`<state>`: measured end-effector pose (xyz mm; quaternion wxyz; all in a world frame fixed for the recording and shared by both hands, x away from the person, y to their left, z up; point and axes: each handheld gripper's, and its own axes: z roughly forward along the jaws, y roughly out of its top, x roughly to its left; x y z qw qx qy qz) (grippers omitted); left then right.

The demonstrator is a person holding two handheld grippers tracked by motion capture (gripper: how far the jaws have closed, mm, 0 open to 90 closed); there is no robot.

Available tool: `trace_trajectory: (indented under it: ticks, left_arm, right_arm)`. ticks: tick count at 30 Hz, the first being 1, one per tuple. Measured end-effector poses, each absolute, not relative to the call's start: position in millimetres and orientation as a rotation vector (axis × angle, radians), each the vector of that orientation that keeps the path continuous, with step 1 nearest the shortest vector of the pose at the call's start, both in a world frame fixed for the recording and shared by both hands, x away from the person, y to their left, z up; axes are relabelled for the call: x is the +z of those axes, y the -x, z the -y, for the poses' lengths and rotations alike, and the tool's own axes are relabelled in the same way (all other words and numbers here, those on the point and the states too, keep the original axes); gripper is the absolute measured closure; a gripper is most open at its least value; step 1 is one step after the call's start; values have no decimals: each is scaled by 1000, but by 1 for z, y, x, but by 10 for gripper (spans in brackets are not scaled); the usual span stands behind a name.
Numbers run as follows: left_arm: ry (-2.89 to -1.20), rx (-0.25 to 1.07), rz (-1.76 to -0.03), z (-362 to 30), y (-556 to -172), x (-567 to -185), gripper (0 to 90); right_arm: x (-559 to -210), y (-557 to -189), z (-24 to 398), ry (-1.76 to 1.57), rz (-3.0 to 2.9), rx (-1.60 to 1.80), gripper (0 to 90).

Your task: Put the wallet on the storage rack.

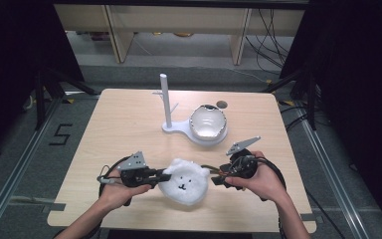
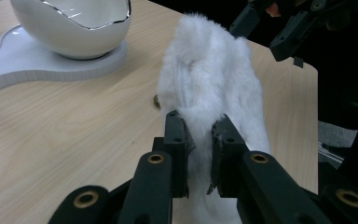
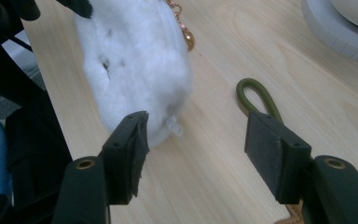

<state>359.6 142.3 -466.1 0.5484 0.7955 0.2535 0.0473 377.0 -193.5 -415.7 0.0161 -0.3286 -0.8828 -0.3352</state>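
Note:
A white fluffy round pouch (image 1: 184, 181) with a small stitched face lies at the table's near middle. My left gripper (image 1: 163, 177) comes in from the left and is shut on the pouch's edge; the left gripper view shows the jaws pinching the fur (image 2: 209, 79) beside a white zipper (image 2: 182, 88). My right gripper (image 1: 216, 175) is at the pouch's right side, open, its pads apart from the fur (image 3: 135, 65). An olive-green cord loop (image 3: 254, 95) lies on the table between the right jaws. A gold charm (image 3: 186, 37) hangs at the pouch's far edge.
A white stand with an upright post (image 1: 166, 102) and flat base (image 1: 176, 128) carries a glossy white bowl (image 1: 208, 122) at the table's middle. Behind it is a round hole (image 1: 222, 104) in the tabletop. The table's near edge runs just below my hands.

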Motion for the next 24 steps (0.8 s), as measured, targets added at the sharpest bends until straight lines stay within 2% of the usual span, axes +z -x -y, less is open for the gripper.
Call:
trace_trajectory:
  ticks: [7, 17, 21, 24]
  left_arm:
    - [-1880, 105, -553, -132, -364, -463, 786]
    - [-1871, 103, -507, -122, -363, -460, 786]
    - [-1879, 100, -503, -120, -362, -459, 785]
    - [-1879, 91, -491, -118, -362, -461, 783]
  right_arm:
    - [-420, -383, 186, 907, 2755, -1019, 357]
    - [-428, -389, 172, 786, 2746, -982, 359]
    - [-431, -391, 169, 744, 2737, -971, 429]
    - [-432, -392, 169, 738, 2735, -969, 551]
